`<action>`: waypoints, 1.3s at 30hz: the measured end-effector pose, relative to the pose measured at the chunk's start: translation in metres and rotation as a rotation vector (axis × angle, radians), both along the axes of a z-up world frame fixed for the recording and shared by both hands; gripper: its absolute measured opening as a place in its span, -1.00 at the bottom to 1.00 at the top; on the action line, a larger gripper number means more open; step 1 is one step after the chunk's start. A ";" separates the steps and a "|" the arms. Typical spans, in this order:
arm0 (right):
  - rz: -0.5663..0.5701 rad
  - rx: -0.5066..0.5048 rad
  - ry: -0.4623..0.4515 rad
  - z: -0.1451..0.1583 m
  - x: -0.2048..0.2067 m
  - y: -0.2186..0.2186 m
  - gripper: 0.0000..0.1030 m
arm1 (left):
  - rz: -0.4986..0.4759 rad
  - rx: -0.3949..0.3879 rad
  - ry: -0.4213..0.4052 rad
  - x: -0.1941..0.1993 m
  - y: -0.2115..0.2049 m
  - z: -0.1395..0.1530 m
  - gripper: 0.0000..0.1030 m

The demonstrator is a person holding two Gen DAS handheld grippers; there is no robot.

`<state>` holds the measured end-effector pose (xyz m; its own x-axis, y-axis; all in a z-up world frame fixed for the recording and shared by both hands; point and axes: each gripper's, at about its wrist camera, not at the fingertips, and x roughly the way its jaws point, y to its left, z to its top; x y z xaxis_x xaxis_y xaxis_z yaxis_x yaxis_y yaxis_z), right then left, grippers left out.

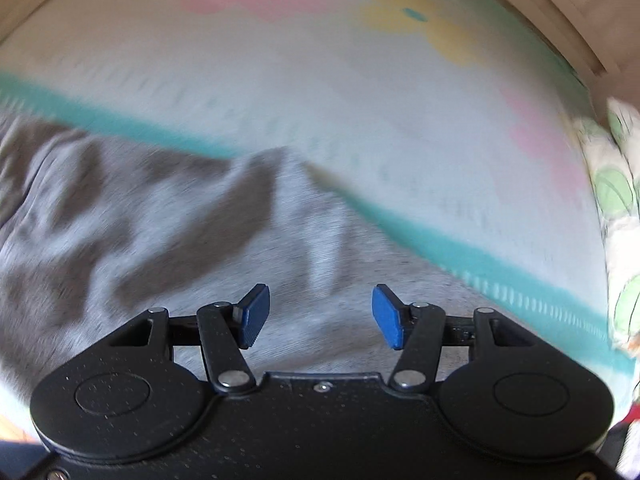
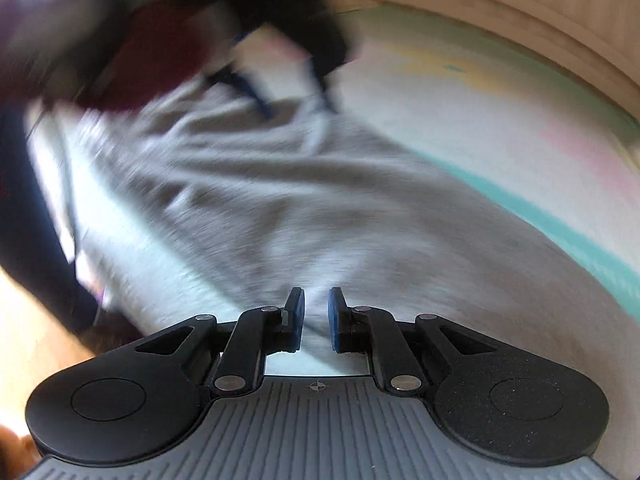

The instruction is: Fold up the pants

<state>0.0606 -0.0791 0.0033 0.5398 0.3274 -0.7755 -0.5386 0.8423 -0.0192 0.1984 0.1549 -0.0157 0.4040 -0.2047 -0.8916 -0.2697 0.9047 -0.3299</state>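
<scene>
Grey pants (image 1: 152,216) lie rumpled on a pastel patterned bed sheet (image 1: 320,92). My left gripper (image 1: 320,314) is open just above the grey cloth, nothing between its blue pads. In the right wrist view the pants (image 2: 280,200) stretch away toward the left gripper (image 2: 296,104), seen blurred at the far end above the cloth. My right gripper (image 2: 316,316) stands nearly closed with a narrow gap, and grey cloth runs up into that gap; whether it is pinched is unclear. Both views are motion-blurred.
A wooden bed frame (image 1: 580,12) curves along the far edge. A pillow with green print (image 1: 616,208) lies at the right. A person in dark red clothing (image 2: 132,52) stands at the upper left of the right wrist view. The sheet (image 2: 520,128) has a teal stripe.
</scene>
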 end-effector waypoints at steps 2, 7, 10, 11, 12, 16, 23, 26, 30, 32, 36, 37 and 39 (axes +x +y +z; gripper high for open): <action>-0.109 0.031 -0.006 0.004 0.007 -0.026 -0.75 | -0.040 0.041 -0.009 -0.001 -0.013 0.000 0.19; -0.369 0.118 0.010 0.008 0.027 -0.087 -0.75 | -0.155 0.109 0.024 -0.020 -0.043 -0.013 0.18; -0.464 0.111 0.005 0.007 0.033 -0.102 -0.75 | -0.184 0.121 0.044 -0.025 -0.050 -0.017 0.18; -0.486 0.104 0.009 0.006 0.035 -0.104 -0.75 | -0.187 0.129 0.046 -0.026 -0.052 -0.018 0.18; -0.503 0.102 0.020 0.005 0.038 -0.105 -0.75 | -0.187 0.137 0.049 -0.025 -0.055 -0.019 0.18; -0.513 0.092 0.031 0.002 0.047 -0.105 -0.75 | -0.180 0.114 0.059 -0.019 -0.064 -0.022 0.18; -0.483 0.112 0.021 0.006 0.048 -0.107 -0.75 | -0.228 0.079 0.058 -0.008 -0.096 -0.021 0.18; -0.475 0.078 0.021 0.004 0.051 -0.116 -0.75 | -0.240 0.057 0.064 -0.006 -0.108 -0.021 0.18; -0.528 0.116 0.026 0.012 0.061 -0.153 -0.75 | -0.282 0.090 0.026 -0.006 -0.127 -0.017 0.19; -0.610 0.159 0.028 0.020 0.067 -0.185 -0.75 | -0.307 0.162 -0.014 -0.013 -0.127 -0.016 0.19; -0.763 0.147 0.025 0.032 0.076 -0.246 -0.74 | -0.343 0.306 -0.072 -0.023 -0.121 -0.019 0.19; -0.808 0.147 0.045 0.033 0.078 -0.261 -0.73 | -0.347 0.320 -0.075 -0.027 -0.118 -0.018 0.19; -0.900 0.186 0.098 0.033 0.078 -0.291 -0.71 | -0.361 0.337 -0.073 -0.033 -0.112 -0.020 0.19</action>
<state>0.1388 -0.3702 0.0360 0.5858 -0.0598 -0.8083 0.3283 0.9293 0.1692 0.1650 0.0431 -0.0354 0.4242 -0.0488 -0.9042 0.0937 0.9956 -0.0098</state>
